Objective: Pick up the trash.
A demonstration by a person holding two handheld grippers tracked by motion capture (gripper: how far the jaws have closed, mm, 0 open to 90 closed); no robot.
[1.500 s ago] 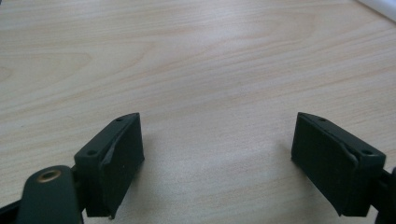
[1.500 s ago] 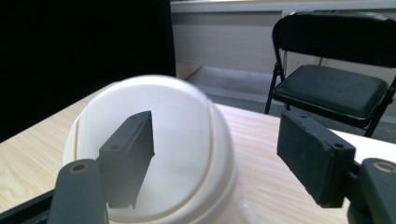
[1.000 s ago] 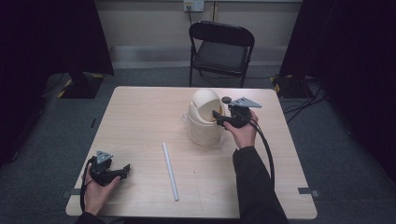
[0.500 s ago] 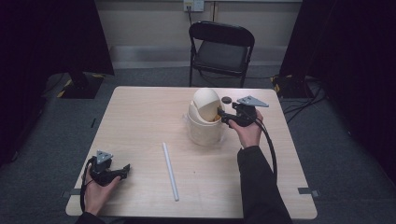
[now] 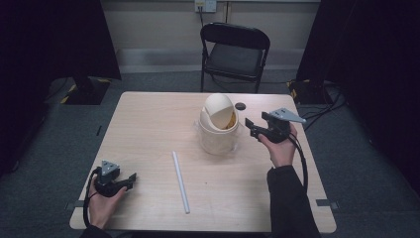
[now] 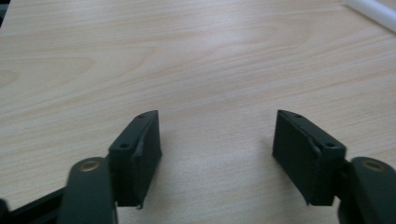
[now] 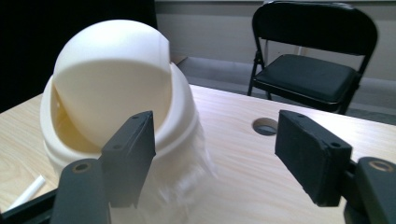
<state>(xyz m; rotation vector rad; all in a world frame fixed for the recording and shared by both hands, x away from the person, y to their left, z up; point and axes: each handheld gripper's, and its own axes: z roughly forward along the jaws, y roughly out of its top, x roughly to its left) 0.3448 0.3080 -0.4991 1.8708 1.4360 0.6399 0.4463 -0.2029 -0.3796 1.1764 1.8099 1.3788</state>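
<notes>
1. Cream plastic bin with a domed swing lid stands upright on the light wood surface, just toward 1 o'clock of centre; the lid is tipped, with an opening facing 3 o'clock.
2. Right hand-held gripper sits at 3 o'clock of the bin, near it but apart; jaws spread wide, nothing between them. In the right gripper view the bin sits behind the left jaw.
3. Left hand-held gripper rests low at 7 o'clock of the surface, held in the left hand; jaws spread, bare wood between them.
4. White tube lies flat at 6 o'clock of centre, between the two grippers, well apart from both.
5. Black folding chair stands beyond the 12 o'clock edge.
6. Round hole in the surface lies just at 1 o'clock of the bin.
</notes>
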